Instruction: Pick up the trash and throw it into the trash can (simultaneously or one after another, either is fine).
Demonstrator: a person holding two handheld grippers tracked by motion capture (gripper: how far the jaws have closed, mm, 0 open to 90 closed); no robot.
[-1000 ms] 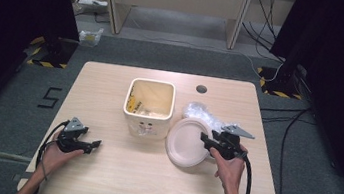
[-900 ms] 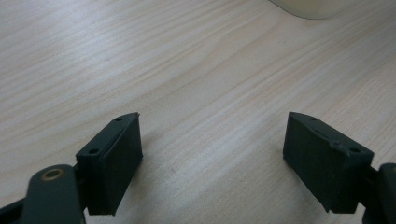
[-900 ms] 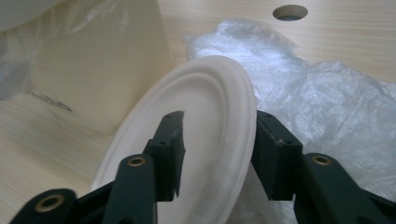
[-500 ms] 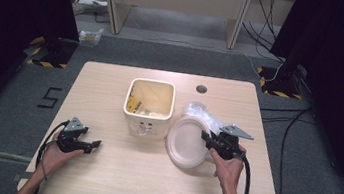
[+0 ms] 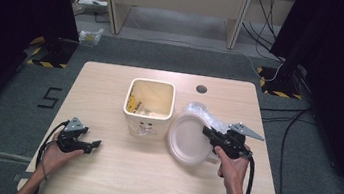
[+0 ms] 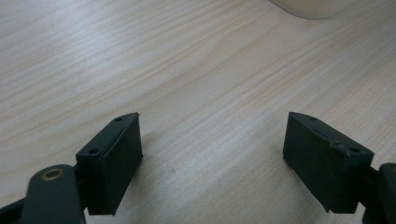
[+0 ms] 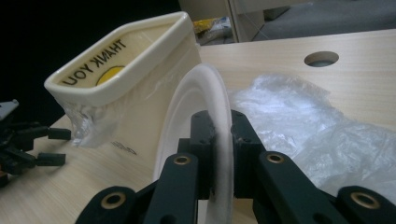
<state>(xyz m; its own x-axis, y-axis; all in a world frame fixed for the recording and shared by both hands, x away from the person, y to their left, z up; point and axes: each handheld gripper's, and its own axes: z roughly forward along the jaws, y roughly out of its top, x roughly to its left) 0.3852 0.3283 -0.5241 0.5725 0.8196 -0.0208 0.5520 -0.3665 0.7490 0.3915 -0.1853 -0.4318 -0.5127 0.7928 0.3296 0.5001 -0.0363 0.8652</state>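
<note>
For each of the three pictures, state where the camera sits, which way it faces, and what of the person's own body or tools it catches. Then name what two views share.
High view: above the person's side, facing forward and down on the pale wooden table; both forearms, left gripper, right gripper.
Left gripper view: on the left gripper, facing bare tabletop between open jaws.
Right gripper view: on the right gripper, clamping the white round paper plate.
Shared: the cream square bin and the plate in the high and right gripper views.

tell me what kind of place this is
Probably a lab or recording studio: a bare pale wooden table on grey carpet, black curtains either side, yellow-black hazard tape and loose cables on the floor.
</note>
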